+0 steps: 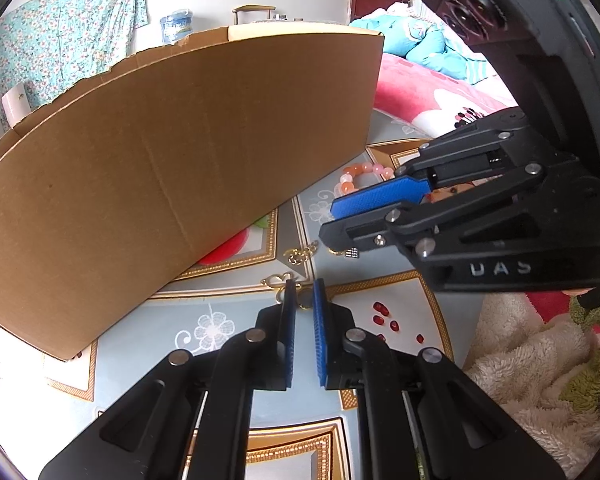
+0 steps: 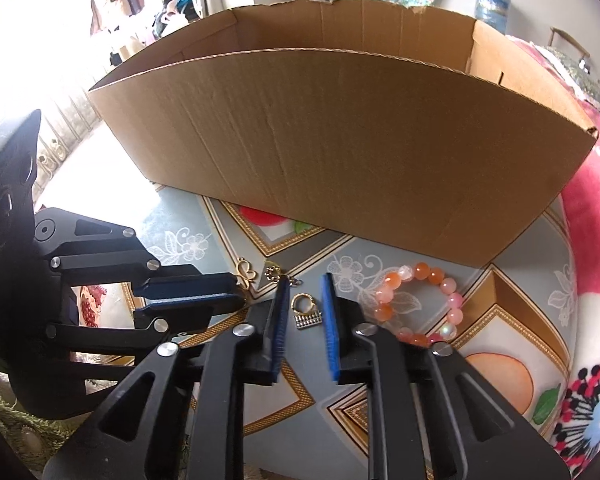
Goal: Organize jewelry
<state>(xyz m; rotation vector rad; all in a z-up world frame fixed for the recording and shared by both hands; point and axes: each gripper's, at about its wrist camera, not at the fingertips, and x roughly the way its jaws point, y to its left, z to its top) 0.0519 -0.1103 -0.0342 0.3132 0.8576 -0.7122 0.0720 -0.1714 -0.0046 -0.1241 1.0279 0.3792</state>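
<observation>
- Left gripper [image 1: 303, 294]: fingers point forward and down toward the surface; jaws parted by a narrow gap, blue pads [image 1: 319, 334] facing each other, nothing clamped between them.
- In the right wrist view the left gripper [image 2: 242, 294] enters from the left, lying roughly level, tips just beside the right gripper's left finger.
- Right gripper [image 2: 305, 292]: fingers angled down, jaws apart by a moderate gap, blue pads [image 2: 331, 328] showing.
- In the left wrist view the right gripper [image 1: 327, 222] comes in from the right, tips aimed left, low over the surface.
- The two grippers sit near each other, axes roughly crossing.
</observation>
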